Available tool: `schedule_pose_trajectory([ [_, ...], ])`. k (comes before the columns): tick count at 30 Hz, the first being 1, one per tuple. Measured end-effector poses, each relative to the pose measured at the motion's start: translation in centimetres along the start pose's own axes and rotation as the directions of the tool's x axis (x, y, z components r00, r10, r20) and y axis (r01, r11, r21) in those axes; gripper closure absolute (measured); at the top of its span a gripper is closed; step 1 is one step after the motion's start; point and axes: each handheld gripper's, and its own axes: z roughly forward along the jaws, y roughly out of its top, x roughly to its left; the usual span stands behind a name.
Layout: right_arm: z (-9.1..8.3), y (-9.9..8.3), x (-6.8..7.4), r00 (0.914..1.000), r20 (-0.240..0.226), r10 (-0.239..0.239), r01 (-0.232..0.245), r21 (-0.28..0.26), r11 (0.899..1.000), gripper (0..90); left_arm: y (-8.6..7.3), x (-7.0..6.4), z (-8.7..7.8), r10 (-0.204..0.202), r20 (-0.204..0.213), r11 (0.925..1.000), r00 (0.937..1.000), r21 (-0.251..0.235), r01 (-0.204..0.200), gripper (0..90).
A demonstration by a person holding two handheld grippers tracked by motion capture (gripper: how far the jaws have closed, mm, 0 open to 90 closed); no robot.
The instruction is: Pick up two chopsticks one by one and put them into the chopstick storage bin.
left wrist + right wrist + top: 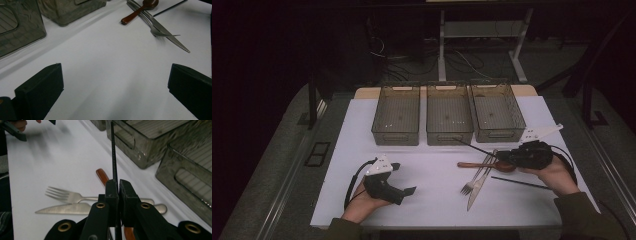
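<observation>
While the person's right hand (554,172) rests on the table at about four o'clock from its centre, wrist low and forearm coming in from the near edge, the right gripper (117,185) it holds points toward nine o'clock with its jaws pressed together on a thin black chopstick (114,155). That chopstick sticks out past the jaws, rising off the cloth toward the middle bin (449,114). Over at seven o'clock the left hand (362,202) lies palm up near the table's front edge, and the left gripper (399,180) sits in it aimed toward three o'clock, jaws spread wide with bare white cloth between them, well apart from the cutlery. Counting from where I stand: three clear grey bins in a row at twelve o'clock, the left bin (396,115), the middle one and the right bin (498,111); two chopsticks, the held one and a second chopstick (522,183) lying flat near the right hand; one fork (473,182); one knife (477,192) just beside it; and one wooden spoon (477,164) lying across them.
</observation>
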Motion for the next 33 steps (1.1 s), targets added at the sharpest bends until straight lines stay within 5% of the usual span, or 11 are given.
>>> schedule_pose_trajectory([
  [11,3.1,3.6,0.6,1.0000,0.004,0.007,-0.007,0.009,1.000,84.7,-0.1,-0.1,-0.2,0.012,-0.056,0.9999,0.9984,-0.002,-0.012,3.4],
  [33,7.9,11.1,0.8,0.9986,0.046,0.027,-0.026,-0.025,0.999,84.7,-0.1,-0.4,0.1,0.006,-0.032,1.0000,0.9995,0.007,-0.005,2.7],
])
